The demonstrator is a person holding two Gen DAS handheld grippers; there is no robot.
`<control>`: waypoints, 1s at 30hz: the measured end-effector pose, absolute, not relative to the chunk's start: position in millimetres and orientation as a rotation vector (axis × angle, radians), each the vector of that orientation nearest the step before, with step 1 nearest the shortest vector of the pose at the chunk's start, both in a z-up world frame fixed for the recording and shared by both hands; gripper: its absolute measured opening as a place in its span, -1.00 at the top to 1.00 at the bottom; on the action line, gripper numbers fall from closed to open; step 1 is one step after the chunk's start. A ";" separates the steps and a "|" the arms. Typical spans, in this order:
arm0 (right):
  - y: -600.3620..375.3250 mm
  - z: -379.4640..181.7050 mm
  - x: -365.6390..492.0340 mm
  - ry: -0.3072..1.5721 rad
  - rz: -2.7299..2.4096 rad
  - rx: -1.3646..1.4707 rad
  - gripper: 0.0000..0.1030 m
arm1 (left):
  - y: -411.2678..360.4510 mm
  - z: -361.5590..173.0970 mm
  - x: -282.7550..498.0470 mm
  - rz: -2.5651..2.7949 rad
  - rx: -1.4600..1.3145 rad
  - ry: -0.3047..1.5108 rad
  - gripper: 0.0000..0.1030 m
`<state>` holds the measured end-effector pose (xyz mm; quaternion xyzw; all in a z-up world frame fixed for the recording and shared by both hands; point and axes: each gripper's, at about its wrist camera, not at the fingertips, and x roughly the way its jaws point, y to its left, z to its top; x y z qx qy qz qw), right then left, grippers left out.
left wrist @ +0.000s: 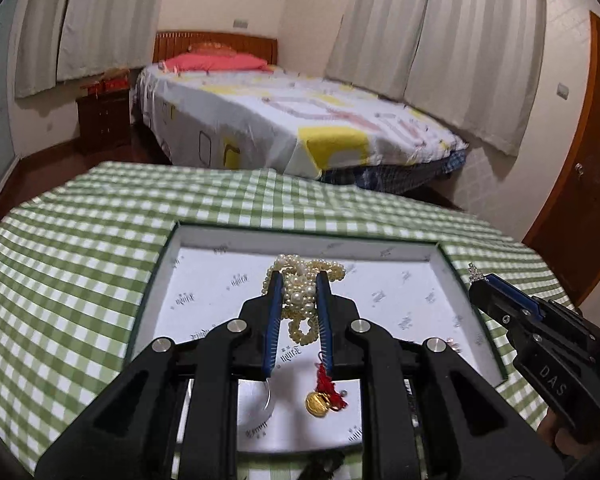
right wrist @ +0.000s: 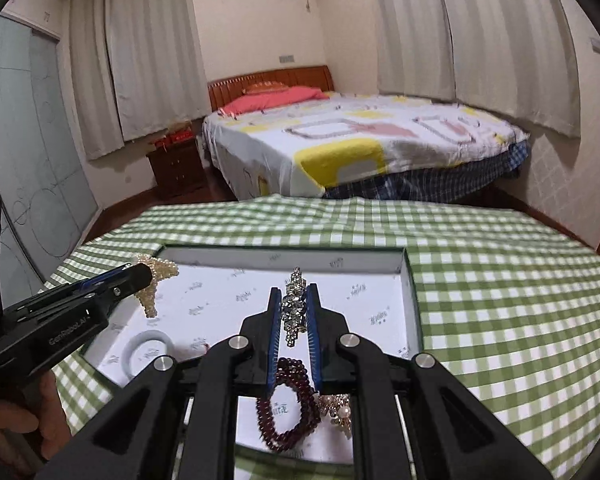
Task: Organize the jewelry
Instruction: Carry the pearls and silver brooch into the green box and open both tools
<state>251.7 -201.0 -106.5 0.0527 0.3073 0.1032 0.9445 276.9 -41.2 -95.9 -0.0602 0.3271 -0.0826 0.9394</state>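
Note:
My left gripper (left wrist: 299, 278) is shut on a bunched string of cream pearls (left wrist: 300, 300), held over a shallow white-lined box (left wrist: 300, 233). My right gripper (right wrist: 294, 290) is shut on a sparkling rhinestone piece (right wrist: 294, 308), also above the box (right wrist: 284, 249). In the box lie a gold pendant with a red tassel (left wrist: 320, 398), a pale bangle (right wrist: 148, 348), a dark red bead bracelet (right wrist: 288, 408) and a small pearl-and-gold piece (right wrist: 340, 408). The right gripper (left wrist: 478, 280) shows at the box's right side, and the left gripper (right wrist: 144, 274) at its left with the pearls (right wrist: 160, 276).
The box sits on a table under a green-and-white checked cloth (left wrist: 80, 248). Beyond the table's far edge stand a bed (left wrist: 284, 120), a dark wooden nightstand (left wrist: 104, 116) and curtained walls. A wooden door (left wrist: 580, 184) is at the right. A hand (right wrist: 28, 420) holds the left gripper's handle.

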 end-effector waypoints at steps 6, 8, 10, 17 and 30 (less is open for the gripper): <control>-201.2 -134.0 273.6 0.704 0.192 0.110 0.75 | -42.5 -127.9 301.5 -0.149 -0.096 0.762 0.67; -202.2 -143.2 281.0 0.738 0.183 0.112 0.75 | -43.6 -135.9 308.3 -0.144 -0.090 0.787 0.67; -203.5 -150.1 286.2 0.764 0.171 0.116 0.75 | -44.4 -142.6 313.1 -0.143 -0.083 0.812 0.67; -206.9 -164.3 299.3 0.837 0.150 0.140 0.74 | -49.9 -152.2 316.3 -0.156 -0.063 0.841 0.67; -201.7 -170.7 303.4 0.880 0.160 0.125 0.73 | -48.6 -160.5 315.7 -0.155 -0.064 0.858 0.62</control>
